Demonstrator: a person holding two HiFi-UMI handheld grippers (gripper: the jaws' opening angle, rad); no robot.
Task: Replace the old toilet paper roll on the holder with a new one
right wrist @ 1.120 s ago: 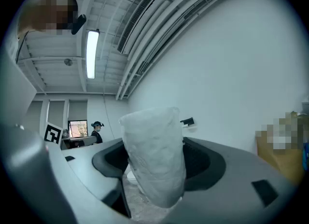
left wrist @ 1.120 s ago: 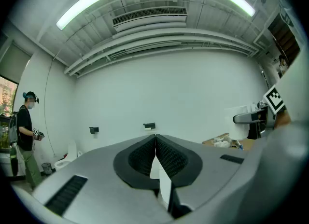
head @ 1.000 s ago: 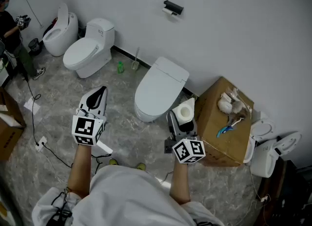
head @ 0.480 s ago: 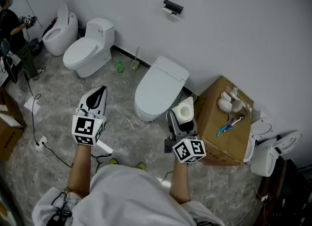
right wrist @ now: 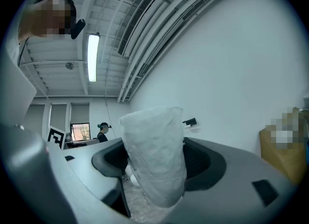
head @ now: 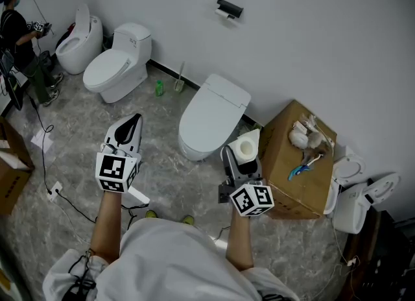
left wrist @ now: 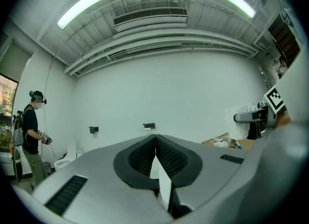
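1. White and cylindrical, with a crinkled surface, the toilet paper roll [head: 247, 145] stands upright in the right gripper [head: 241, 158], low over the floor between the toilet and the box.
2. In the right gripper view, the right gripper [right wrist: 154, 170] has its dark ribbed jaws spread wide. They press on either side of the toilet paper roll [right wrist: 153, 155], which rises well above them.
3. In the head view, the left gripper [head: 133, 124] is held out level over the grey marbled stone floor [head: 78, 131], well apart from the right one.
4. In the left gripper view, the left gripper [left wrist: 155, 143] has its two ribbed pads meeting along a thin line, with nothing between them.
5. On the white wall sits the black wall holder [head: 231, 9], above and behind the white closed-lid toilet [head: 211, 119]. A small white piece shows just under it, too small to say what it is.
6. Both gripper views show the black wall holder far ahead on the wall: [left wrist: 149, 126] and [right wrist: 190, 122].
7. A brown cardboard box [head: 295, 170] stands just to the right of the right gripper, with some white items and a blue one on top.
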